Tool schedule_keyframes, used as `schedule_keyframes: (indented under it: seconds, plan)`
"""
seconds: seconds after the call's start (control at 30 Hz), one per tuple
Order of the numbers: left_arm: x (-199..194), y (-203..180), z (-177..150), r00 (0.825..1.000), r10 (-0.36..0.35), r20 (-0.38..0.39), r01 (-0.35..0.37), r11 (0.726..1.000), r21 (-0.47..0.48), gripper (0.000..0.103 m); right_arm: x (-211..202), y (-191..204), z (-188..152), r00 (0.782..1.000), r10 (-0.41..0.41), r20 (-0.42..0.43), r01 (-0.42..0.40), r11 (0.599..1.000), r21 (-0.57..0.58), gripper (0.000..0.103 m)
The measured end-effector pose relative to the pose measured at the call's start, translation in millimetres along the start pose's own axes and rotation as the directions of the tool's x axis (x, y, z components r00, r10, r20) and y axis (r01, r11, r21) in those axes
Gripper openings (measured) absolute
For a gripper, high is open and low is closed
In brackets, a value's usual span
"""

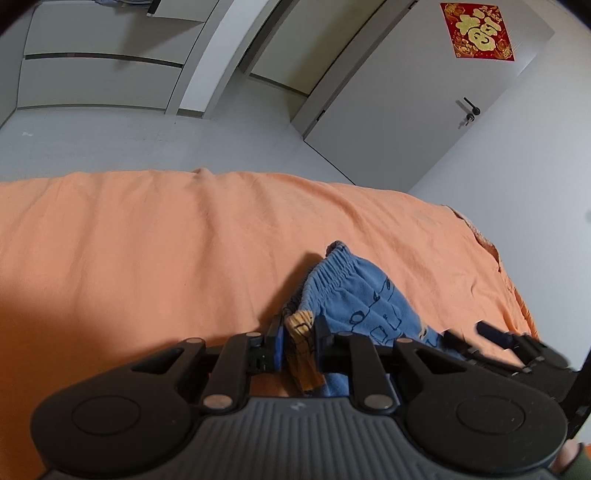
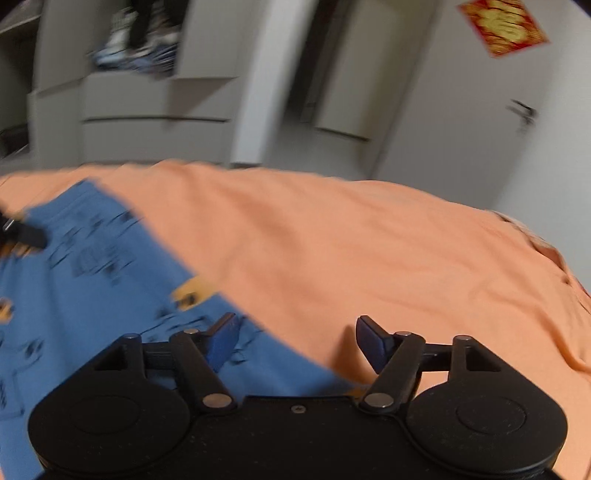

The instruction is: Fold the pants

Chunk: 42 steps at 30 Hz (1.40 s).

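On the orange bed sheet | my left gripper clamps the blue printed cotton pants | my right gripper gapes empty | folding barely begun, I judge.

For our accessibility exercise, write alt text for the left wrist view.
The left gripper is shut on a yellow-and-blue fold of blue printed pants lying on an orange bedsheet. The right gripper shows at the right, and a white door with a red decoration stands behind.

Orange sheet lies bare left of pants (bunched).
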<state>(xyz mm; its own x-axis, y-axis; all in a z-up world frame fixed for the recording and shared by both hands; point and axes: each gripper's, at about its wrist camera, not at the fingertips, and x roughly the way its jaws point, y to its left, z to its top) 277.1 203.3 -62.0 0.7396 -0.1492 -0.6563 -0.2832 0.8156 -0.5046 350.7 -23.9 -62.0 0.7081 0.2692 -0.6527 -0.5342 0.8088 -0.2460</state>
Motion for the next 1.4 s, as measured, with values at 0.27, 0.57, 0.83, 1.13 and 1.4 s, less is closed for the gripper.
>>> schedule_keyframes:
  seconds: [0.27, 0.57, 0.83, 1.13, 1.4]
  plan:
    - [3, 5, -1, 1.0, -0.001, -0.007, 0.001, 1.0, 0.007, 0.018, -33, 23, -4, 0.997, 0.072, 0.042, -0.071, 0.997, -0.034, 0.07]
    - [-6, 6, 4, 1.0, 0.012, 0.005, -0.012, 1.0, 0.007, 0.031, -53, -7, -35, 0.976, -0.203, -0.075, 0.203, 0.979, -0.015, 0.075]
    - [-33, -58, -32, 0.97, 0.074, 0.231, -0.158, 0.915, 0.371, 0.088, -115, 17, -90, 0.974, -0.217, -0.07, 0.223, 0.97, 0.098, 0.089]
    - [9, -109, -105, 0.892, 0.268, 0.364, -0.451, 0.47, 0.759, 0.09, -193, -72, -200, 0.837, -0.498, -0.229, 0.519, 0.853, 0.044, 0.099]
    - [-30, -178, -116, 0.93, 0.107, 0.352, -0.348, 0.572, 0.743, 0.103, -269, -132, -262, 0.813, -0.536, -0.227, 0.58, 0.776, 0.247, 0.102]
